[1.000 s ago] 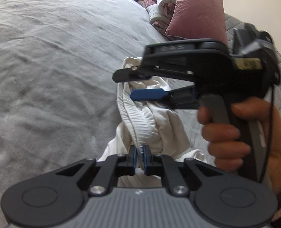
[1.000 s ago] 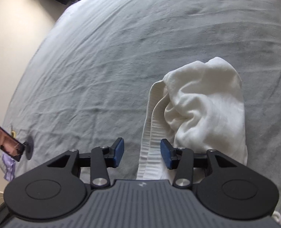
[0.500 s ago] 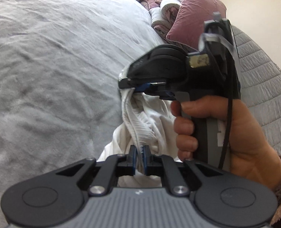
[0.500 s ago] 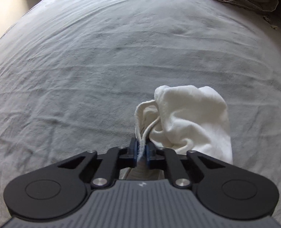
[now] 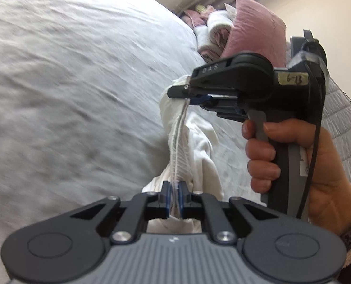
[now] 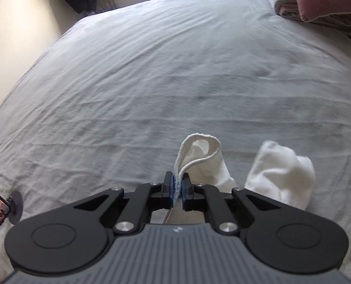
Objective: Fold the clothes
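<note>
1. The bed [image 6: 151, 75], covered in a wrinkled grey sheet, fills most of both views.
2. A pink pillow [image 5: 256, 28] leans at the bed's far end, with a pile of bundled pink and white laundry [image 5: 211, 30] just beside it.
3. The white garment [image 5: 199, 146] hangs above the sheet, bunched and creased, strung between the two tongs by its ribbed hem. In the right wrist view a loop of that hem [image 6: 199, 151] stands up just past the fingertips, and another fold of the cloth droops to the right.
4. The right tongs [image 5: 193, 97], held by a hand [image 5: 294, 161] on the grey handle, have just been closing and now pinch the ribbed edge at the garment's far end.
5. The left tongs [image 5: 174, 198] are pressed together on the same ribbed hem at its near end, the blue pads [image 5: 167, 196] clamping the fabric on both sides.
6. A small handwritten label [image 5: 292, 79] sits on the body of the right tongs.
</note>
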A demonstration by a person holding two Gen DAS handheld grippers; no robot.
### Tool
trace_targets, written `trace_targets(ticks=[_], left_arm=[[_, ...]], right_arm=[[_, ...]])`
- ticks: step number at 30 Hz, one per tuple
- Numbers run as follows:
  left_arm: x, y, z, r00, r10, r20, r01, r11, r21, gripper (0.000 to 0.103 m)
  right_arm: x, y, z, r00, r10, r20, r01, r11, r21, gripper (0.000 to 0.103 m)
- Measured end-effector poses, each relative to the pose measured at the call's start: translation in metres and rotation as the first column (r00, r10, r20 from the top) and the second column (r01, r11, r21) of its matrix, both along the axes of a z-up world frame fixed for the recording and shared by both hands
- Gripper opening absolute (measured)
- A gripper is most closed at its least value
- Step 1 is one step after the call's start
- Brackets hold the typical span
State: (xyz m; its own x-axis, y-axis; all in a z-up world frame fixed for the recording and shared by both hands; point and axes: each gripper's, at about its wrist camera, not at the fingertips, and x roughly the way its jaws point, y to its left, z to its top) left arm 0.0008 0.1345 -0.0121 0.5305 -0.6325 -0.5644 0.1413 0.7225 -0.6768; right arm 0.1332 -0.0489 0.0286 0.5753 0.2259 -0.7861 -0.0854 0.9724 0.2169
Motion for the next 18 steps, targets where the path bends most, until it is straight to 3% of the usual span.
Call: trace_targets(ticks=[18], left_arm=[[0.006, 0.11, 0.006, 0.973, 0.227, 0.027, -0.228, 0.973, 0.034, 0.006]], right_arm=[[0.029, 0.099, -0.008, 0.996, 0.08, 0.025, -0.081, 0.994, 0.066, 0.008]])
